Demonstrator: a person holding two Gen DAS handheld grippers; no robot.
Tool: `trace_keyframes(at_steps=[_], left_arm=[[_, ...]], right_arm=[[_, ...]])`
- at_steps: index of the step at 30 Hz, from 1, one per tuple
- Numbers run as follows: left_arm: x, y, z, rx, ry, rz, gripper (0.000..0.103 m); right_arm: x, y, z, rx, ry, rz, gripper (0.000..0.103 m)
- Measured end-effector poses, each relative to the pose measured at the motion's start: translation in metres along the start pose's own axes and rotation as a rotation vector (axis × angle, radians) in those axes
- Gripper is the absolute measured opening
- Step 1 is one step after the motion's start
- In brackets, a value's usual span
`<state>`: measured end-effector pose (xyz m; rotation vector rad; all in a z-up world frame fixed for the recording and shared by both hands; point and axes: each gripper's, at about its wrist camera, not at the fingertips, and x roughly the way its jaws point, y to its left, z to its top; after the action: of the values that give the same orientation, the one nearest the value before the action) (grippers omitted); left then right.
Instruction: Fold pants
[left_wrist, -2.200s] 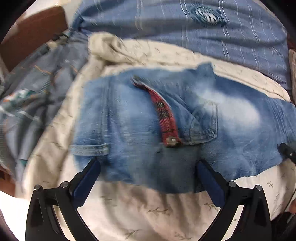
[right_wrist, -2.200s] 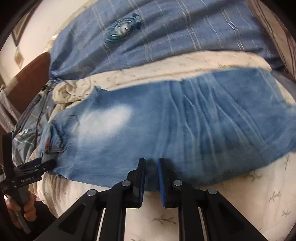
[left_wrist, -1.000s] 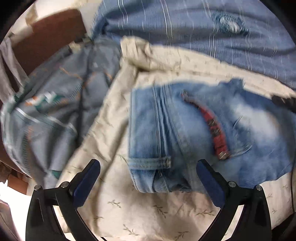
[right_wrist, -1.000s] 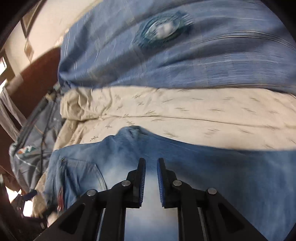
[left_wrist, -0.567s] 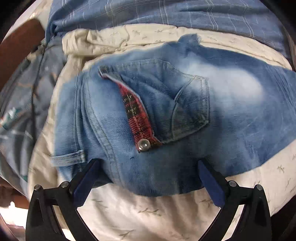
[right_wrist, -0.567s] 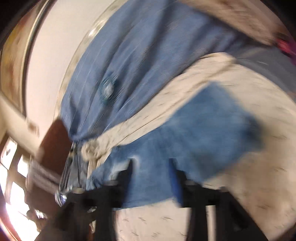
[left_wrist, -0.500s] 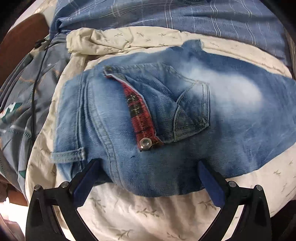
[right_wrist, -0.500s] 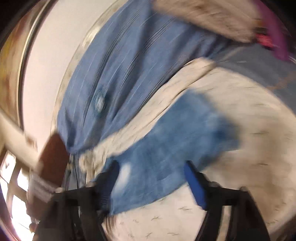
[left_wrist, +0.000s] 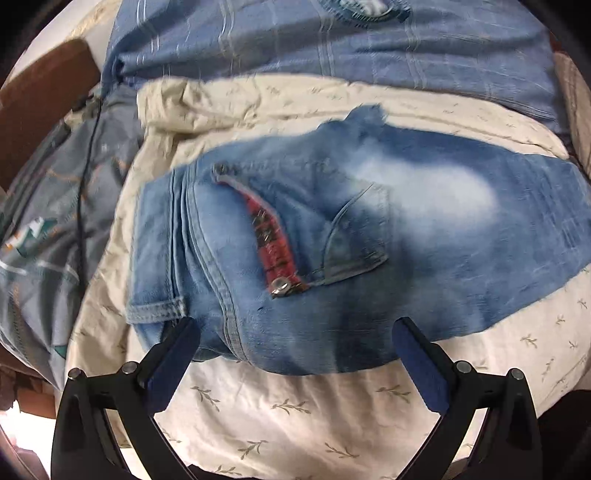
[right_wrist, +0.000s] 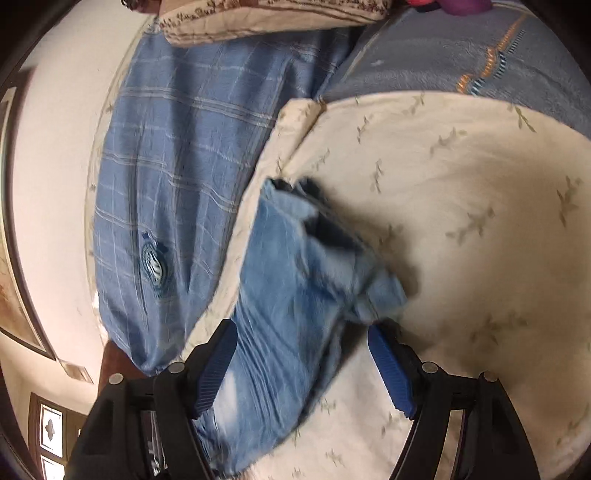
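Between my blue-padded black jaws lie faded light-blue pants (left_wrist: 369, 236) with a red plaid fly lining (left_wrist: 271, 236), on a cream leaf-sprigged bedsheet (left_wrist: 295, 417), with a blue pale-striped cover (left_wrist: 314, 48) on the far side.

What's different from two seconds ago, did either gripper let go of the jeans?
The right gripper, shut at the near edge of the light-blue denim jeans before, has opened and swung toward the leg hems. The left gripper stayed open over the waistband end. The jeans remain flat on the cream leaf-print sheet.
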<state>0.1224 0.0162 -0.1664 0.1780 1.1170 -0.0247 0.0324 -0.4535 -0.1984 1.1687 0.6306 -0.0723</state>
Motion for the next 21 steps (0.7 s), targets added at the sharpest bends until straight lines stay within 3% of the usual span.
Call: trace_keyframes(at_steps=[3,7,9,10,11,16,21], left_arm=[[0.020,0.009,-0.001,-0.026,0.045,-0.001,0.103],[0.018,0.012,0.001,-0.018,0.034,-0.016,0.103],[0.018,0.014,0.000,-0.022,0.033,-0.024,0.103],[0.017,0.016,0.000,-0.028,0.034,-0.031,0.103],[0.015,0.018,0.000,-0.034,0.033,-0.038,0.103],[0.007,0.032,0.002,-0.063,0.011,-0.067,0.103],[-0.008,0.047,0.003,-0.115,-0.028,-0.091,0.103]], right_arm=[[0.012,0.004,0.007,-0.024,0.012,0.003,0.076],[0.022,0.004,0.017,0.009,-0.031,0.000,0.070],[0.026,0.007,0.020,0.017,-0.059,-0.021,0.052],[0.028,0.011,0.023,-0.004,-0.064,-0.045,0.034],[0.029,0.016,0.025,-0.026,-0.065,-0.062,0.026],[0.017,0.072,0.015,-0.264,-0.115,-0.096,0.017],[0.026,0.147,-0.033,-0.550,-0.072,-0.076,0.017]])
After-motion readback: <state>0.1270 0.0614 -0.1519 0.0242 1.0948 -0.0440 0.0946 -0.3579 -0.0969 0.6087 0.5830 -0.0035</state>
